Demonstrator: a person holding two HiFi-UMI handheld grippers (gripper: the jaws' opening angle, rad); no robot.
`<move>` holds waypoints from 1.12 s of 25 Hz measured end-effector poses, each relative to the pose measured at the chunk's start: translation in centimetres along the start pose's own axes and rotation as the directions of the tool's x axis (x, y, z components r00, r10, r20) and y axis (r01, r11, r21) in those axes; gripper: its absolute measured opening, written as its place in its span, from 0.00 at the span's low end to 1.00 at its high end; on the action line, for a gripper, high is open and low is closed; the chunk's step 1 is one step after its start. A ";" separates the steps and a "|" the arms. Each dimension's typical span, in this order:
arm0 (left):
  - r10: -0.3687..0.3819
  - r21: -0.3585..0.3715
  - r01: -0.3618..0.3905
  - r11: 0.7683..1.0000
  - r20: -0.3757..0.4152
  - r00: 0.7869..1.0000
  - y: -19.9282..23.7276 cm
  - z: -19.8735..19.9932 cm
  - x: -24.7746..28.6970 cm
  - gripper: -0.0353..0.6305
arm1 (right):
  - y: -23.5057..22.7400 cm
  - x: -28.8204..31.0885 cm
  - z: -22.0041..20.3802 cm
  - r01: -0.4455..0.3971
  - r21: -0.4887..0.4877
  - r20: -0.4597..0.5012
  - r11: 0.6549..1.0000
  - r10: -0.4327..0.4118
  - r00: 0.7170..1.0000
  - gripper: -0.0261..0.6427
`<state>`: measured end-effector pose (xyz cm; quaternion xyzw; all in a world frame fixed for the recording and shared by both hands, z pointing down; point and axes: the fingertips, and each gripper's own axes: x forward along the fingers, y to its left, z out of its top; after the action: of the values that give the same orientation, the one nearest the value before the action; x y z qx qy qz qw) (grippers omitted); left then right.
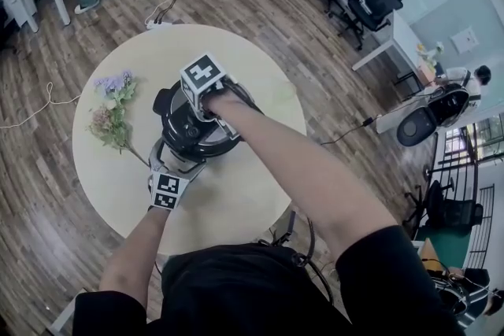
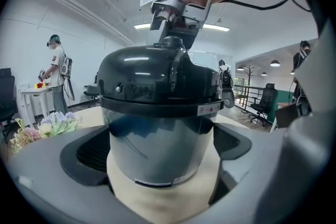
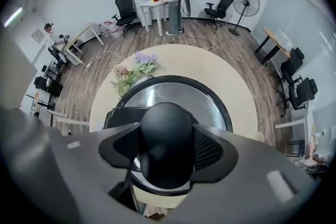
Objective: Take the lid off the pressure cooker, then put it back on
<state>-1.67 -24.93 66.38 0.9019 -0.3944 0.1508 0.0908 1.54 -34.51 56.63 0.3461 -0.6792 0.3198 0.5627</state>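
Two grey arms with black ribbed pads fill the bottom of the right gripper view: the right tongs are closed on the black ball-shaped knob at the middle of the lid, one pad pressed to each side of it. They point straight down. The glossy, dark-rimmed domed lid sits on top of the pressure cooker, level all round; whether it is locked cannot be told.

In the left gripper view, the left tongs reach in nearly level at counter height. Their jaws stand wide, and the brushed-steel body of the pressure cooker fills the gap, with a pad against each flank. A small white-and-red label shows on the black band where lid meets body.

From the head view, the cooker stands near the middle of the round, pale-wood counter, and both of the person's forearms reach over the near edge towards it. A bunch of purple and pink flowers with green stems lies on the counter just left of the cooker, apart from it. Beyond the counter, a standing person faces a white table on the wooden plank floor.
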 end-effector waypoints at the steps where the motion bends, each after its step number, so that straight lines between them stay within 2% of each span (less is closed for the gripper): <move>1: -0.001 0.000 0.001 1.000 0.001 1.000 0.0 0.0 0.0 0.94 | 0.0 0.0 0.0 -0.001 -0.012 0.006 1.000 0.001 1.000 0.47; 8: -0.001 0.001 0.001 1.000 0.003 1.000 0.1 -0.2 0.2 0.94 | -0.1 0.1 0.1 0.004 -0.039 0.022 0.999 -0.003 1.000 0.47; 12: -0.004 -0.002 0.004 1.000 0.002 1.000 0.0 -0.2 0.2 0.94 | -0.3 -0.5 0.1 -0.004 -0.015 0.007 1.000 0.004 1.000 0.47; 20: -0.003 -0.004 0.003 1.000 0.000 1.000 0.0 0.0 0.1 0.94 | -0.9 -5.0 0.9 -0.078 0.021 0.027 0.997 0.077 0.997 0.47; 24: -0.011 -0.006 0.010 1.000 -0.008 1.000 -0.1 -0.1 0.2 0.94 | -3.4 -8.3 1.1 -0.093 0.065 0.083 0.994 0.087 0.993 0.47; 28: -0.007 -0.007 0.007 1.000 -0.016 1.000 0.3 -0.4 0.0 0.94 | -8.0 -11.4 0.3 -0.055 0.140 0.120 0.989 0.038 0.992 0.47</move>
<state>-1.96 -24.99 66.74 0.9017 -0.3910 0.1563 0.0976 9.50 -37.97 45.73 0.3878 -0.6943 0.3599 0.4879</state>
